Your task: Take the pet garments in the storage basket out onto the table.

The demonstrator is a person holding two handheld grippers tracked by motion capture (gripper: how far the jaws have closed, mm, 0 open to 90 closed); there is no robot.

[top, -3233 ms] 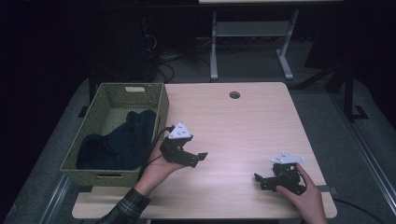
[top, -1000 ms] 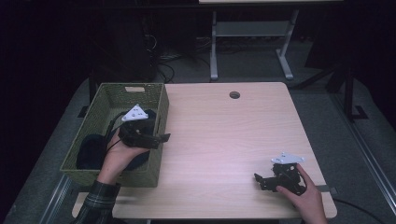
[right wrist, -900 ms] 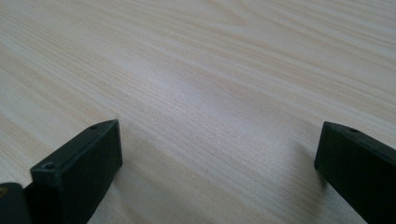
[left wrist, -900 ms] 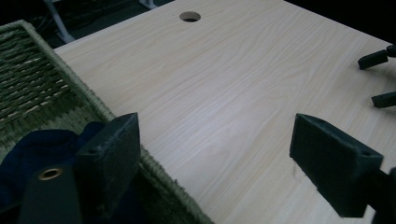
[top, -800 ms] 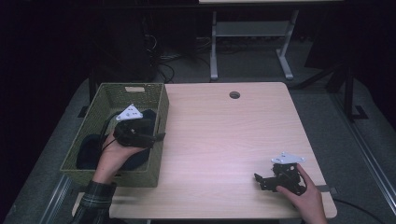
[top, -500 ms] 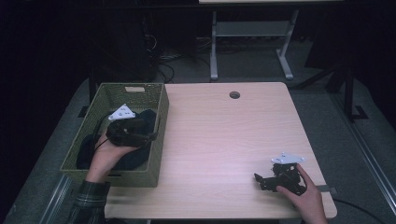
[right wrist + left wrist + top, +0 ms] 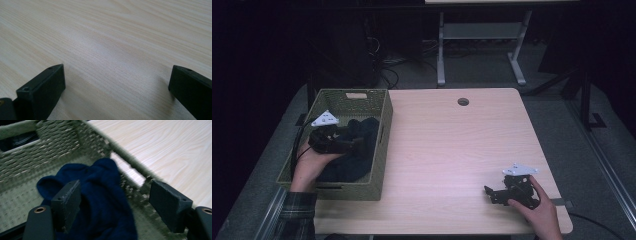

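Observation:
A green woven basket (image 7: 384,107) stands at the table's left edge with a dark blue cloth (image 7: 357,152) heaped inside. My left gripper (image 7: 353,145) hovers inside the basket, just over the cloth. In the left gripper view its jaws stand wide open, the blue cloth (image 7: 100,202) lies between and below them, and the basket wall (image 7: 95,142) runs behind. My right gripper (image 7: 492,192) rests low near the table's front right corner, open, with bare wood between its jaws in the right gripper view (image 7: 115,87).
The light wood table (image 7: 452,145) has a round cable hole (image 7: 463,101) near its far edge. Beyond the table stand a white metal frame (image 7: 482,45) and cables on a dark floor. A cable trails from the right gripper off the front edge.
My left gripper has moved from the table's middle leftward into the basket and now hangs over the blue cloth. The right gripper has stayed put.

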